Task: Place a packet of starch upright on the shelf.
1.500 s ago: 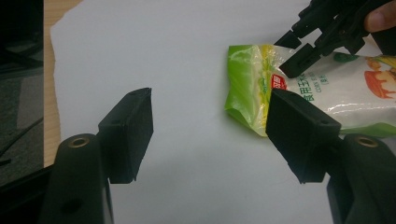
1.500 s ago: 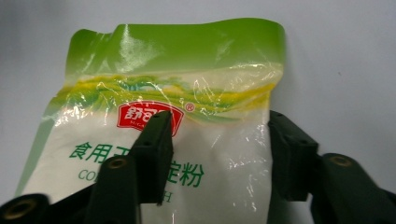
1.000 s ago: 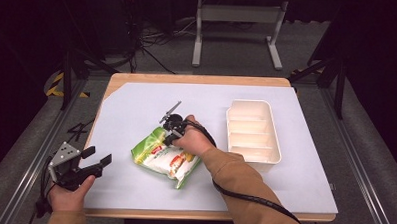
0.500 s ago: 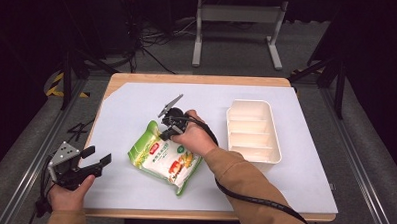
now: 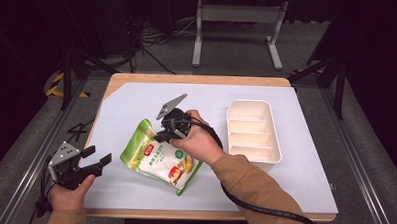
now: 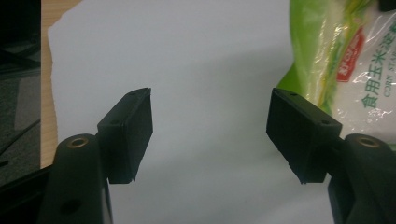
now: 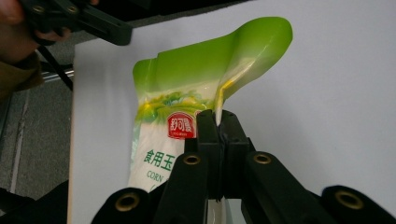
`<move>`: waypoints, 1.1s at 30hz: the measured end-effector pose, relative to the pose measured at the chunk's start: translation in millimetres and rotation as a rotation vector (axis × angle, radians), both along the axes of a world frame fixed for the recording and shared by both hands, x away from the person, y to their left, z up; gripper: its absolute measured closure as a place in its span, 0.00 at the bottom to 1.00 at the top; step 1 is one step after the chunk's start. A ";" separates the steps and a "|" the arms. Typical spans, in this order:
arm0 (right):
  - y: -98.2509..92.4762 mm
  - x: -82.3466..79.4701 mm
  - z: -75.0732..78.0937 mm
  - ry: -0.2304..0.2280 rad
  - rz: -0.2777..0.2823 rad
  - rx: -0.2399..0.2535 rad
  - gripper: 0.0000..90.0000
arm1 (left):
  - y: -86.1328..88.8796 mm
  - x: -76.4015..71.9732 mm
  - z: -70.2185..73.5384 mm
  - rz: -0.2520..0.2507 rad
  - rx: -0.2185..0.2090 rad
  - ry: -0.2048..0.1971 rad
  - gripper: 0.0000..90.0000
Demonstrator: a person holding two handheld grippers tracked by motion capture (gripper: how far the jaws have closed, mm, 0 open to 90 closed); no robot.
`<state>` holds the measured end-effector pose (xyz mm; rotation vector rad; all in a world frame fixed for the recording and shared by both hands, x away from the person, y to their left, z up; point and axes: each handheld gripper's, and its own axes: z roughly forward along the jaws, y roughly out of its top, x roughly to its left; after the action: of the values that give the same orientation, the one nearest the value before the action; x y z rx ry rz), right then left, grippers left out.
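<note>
A green and white corn starch bag (image 5: 160, 158) lies on the white sheet, left of the table's middle. My right gripper (image 5: 160, 136) is shut on the bag's upper edge, and the hand reaches over the bag. In the right gripper view the jaws (image 7: 217, 128) pinch a raised fold of the bag (image 7: 187, 93), whose green top corner curls upward. My left gripper (image 5: 96, 158) stands open at the sheet's near left corner, apart from the bag. In the left gripper view its jaws (image 6: 210, 128) are wide apart over bare sheet, with the bag (image 6: 355, 60) beyond the right jaw.
A white tray (image 5: 253, 131) with several compartments stands right of the bag, close to the right forearm. The white sheet (image 5: 137, 100) covers a wooden table top. Dark floor, cables and a metal stand lie beyond the far edge.
The right gripper has drawn the bag's pinched edge up and slightly left, so the bag has turned and spread a little. The left gripper has stayed almost where it was, still open.
</note>
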<state>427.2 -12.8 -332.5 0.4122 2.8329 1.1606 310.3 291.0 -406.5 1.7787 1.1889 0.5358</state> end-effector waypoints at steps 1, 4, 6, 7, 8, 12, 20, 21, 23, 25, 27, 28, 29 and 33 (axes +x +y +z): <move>-0.5 -3.0 3.2 -0.011 0.010 0.006 0.99 | -0.1 0.2 -0.1 -0.001 0.001 0.000 0.36; -1.1 -15.2 14.7 -0.036 0.030 0.026 0.99 | -0.5 0.4 0.0 -0.001 -0.001 -0.002 0.36; -1.4 -17.9 17.4 -0.047 0.036 0.030 0.99 | -0.6 0.4 0.1 -0.001 -0.001 -0.002 0.36; -2.2 -22.8 22.4 -0.066 0.041 0.039 0.99 | -0.5 0.5 0.2 -0.002 0.000 0.000 0.36; -3.1 -24.8 24.8 -0.072 0.042 0.043 0.99 | -0.8 0.8 0.0 -0.002 0.000 -0.001 0.36; -6.2 -28.9 31.0 -0.091 0.045 0.063 0.99 | -1.5 1.6 -0.3 -0.004 0.001 0.000 0.36; -20.2 -28.9 41.0 -0.122 0.025 0.103 0.99 | -2.8 4.0 -1.1 -0.007 0.002 0.004 0.36; -22.2 -28.9 42.2 -0.123 0.021 0.107 0.99 | -3.1 4.4 -1.2 -0.010 0.001 0.003 0.36; -26.7 -28.6 45.2 -0.131 0.019 0.117 0.99 | -3.9 5.1 -1.5 -0.012 0.001 0.005 0.36; -30.3 -29.0 48.3 -0.136 0.016 0.122 0.99 | -4.3 5.5 -1.4 -0.014 0.004 0.008 0.36; -34.0 -29.6 52.1 -0.144 0.012 0.131 0.99 | -4.9 6.1 -1.5 -0.016 0.005 0.007 0.36; -35.4 -29.7 53.4 -0.148 0.012 0.135 0.99 | -5.0 6.5 -1.5 -0.019 0.006 0.006 0.36; -37.1 -29.9 55.1 -0.152 0.009 0.138 0.99 | -5.5 6.7 -1.6 -0.017 0.005 0.006 0.36; -45.1 -30.4 62.1 -0.169 -0.003 0.156 0.99 | -6.4 7.7 -1.5 -0.020 0.006 0.007 0.36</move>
<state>396.8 -57.9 -270.4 0.3095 2.6076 1.3523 318.0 284.6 -408.0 1.7972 1.1744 0.5224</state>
